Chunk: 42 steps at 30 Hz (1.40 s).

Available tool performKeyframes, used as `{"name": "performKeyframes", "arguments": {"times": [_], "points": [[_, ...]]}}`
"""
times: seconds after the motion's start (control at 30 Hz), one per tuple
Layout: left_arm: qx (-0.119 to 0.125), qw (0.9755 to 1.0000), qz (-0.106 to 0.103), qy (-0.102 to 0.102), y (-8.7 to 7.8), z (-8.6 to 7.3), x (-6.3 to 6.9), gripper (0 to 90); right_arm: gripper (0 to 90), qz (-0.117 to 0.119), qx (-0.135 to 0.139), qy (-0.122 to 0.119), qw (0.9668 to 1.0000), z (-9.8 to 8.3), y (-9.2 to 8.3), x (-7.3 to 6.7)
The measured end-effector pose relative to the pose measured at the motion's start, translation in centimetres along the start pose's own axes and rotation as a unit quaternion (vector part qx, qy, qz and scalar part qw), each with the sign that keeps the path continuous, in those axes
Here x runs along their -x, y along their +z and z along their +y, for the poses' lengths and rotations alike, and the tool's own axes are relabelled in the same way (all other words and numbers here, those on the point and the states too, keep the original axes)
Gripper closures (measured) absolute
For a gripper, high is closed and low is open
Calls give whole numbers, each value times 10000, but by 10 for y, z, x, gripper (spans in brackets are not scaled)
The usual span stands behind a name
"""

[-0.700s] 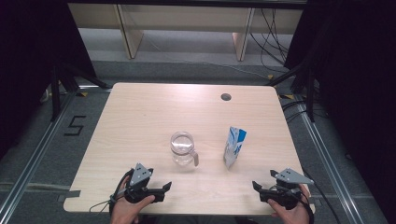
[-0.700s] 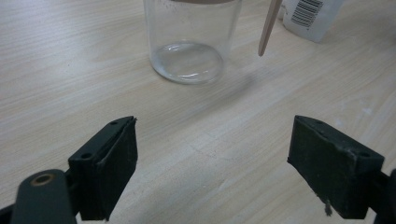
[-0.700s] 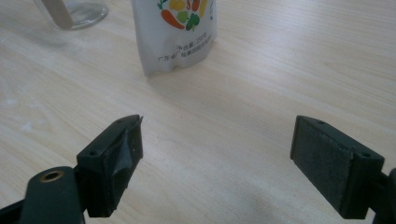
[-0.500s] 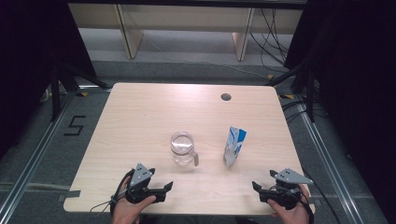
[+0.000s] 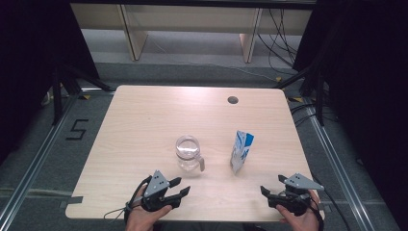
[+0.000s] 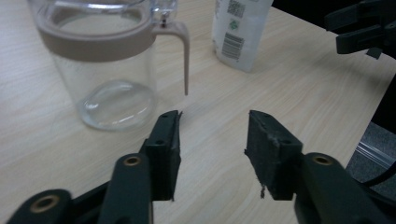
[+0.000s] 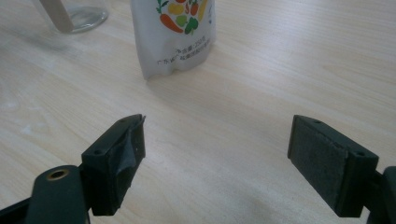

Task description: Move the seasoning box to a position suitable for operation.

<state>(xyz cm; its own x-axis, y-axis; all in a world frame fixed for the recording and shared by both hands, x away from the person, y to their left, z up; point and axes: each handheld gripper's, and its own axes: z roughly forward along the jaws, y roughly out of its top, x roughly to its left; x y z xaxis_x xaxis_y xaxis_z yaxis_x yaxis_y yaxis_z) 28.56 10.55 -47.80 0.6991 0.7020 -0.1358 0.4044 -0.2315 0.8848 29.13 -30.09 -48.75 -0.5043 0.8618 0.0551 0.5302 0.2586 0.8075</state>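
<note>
From the high view, nothing has shifted since the earlier frames: my left gripper [image 5: 179,188] and right gripper [image 5: 267,189] sit at the near table edge. The clear glass pitcher with a beige handle [image 5: 188,153] stands mid-table, and the white and blue stand-up pouch [image 5: 241,151] is at its 3 o'clock, apart from it.

In the left gripper view, my jaws are parted with nothing between them; the pitcher [image 6: 105,70] is at 11 o'clock and the pouch [image 6: 239,30] shows a barcode and QR code.

In the right gripper view, my jaws gape wide over bare light wooden table [image 7: 280,56]. The pouch [image 7: 174,32], at 12 o'clock, carries printed vegetables and small unreadable text.
</note>
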Motion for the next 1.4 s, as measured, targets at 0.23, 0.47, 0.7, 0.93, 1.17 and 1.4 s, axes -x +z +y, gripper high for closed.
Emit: {"name": "performKeyframes", "arguments": {"times": [0.23, 0.47, 0.7, 0.93, 1.17, 1.4], "points": [[310, 9991, -241, -138, 4, 22, 1, 788, 204, 60, -28, -24, 10000, 0, 1, 0], [324, 9989, -316, 83, 17, 47, 2, 894, 206, 34, 22, -139, 9999, 1, 0, 0], [334, 9987, -325, 214, 28, 74, 1, 895, 207, 132, 5, -45, 9999, 1, 4, -3], [210, 9993, -134, 283, 47, 89, -5, 895, 212, 178, -10, -105, 9998, 1, 5, -5], [-26, 9995, 40, 300, 64, 94, -11, 895, 218, 135, 24, -271, 9995, 2, 5, -6], [-283, 9986, 183, 411, 71, 98, -19, 895, 220, 166, -73, -75, 9998, 1, 4, -9]]}}
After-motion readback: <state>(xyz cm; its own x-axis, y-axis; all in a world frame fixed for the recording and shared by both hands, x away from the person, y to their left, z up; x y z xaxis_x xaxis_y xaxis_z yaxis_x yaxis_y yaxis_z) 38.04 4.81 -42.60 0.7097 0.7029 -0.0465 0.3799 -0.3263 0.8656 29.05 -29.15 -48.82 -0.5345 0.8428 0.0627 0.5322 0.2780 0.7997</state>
